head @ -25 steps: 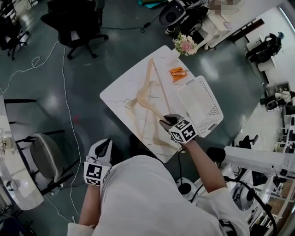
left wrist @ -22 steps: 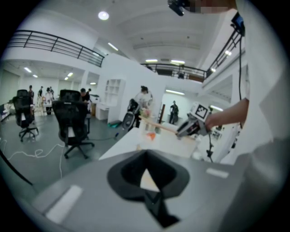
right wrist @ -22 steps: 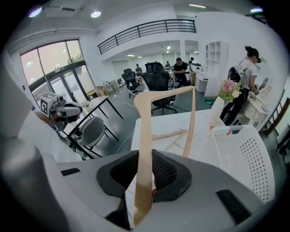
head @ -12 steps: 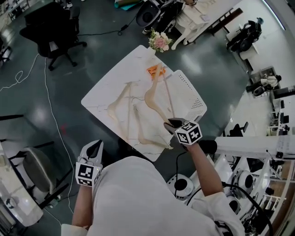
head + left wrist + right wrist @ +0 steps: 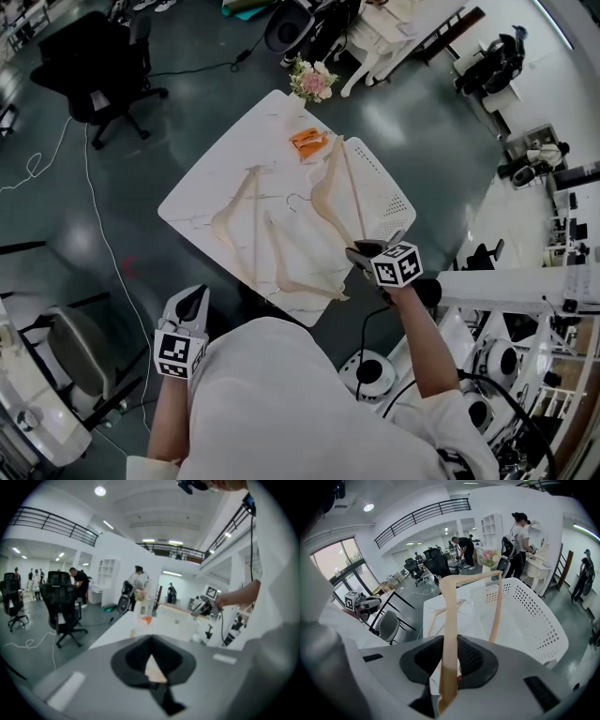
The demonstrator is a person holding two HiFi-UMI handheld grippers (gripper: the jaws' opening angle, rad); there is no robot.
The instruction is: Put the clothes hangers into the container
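Right hand-held gripper (image 5: 361, 255) is clamped on one end of a wooden hanger (image 5: 325, 195) — the rest slants out over the white basket (image 5: 399, 204) on the desk (image 5: 211, 178), not released yet. Two more hangers (image 5: 246, 212) lie on the desk. Left hand-held gripper (image 5: 192, 302): jaws together, nothing in them, off the desk. Risk: the end grip lets the hanger swivel — far tip catches the rim or lands outside.
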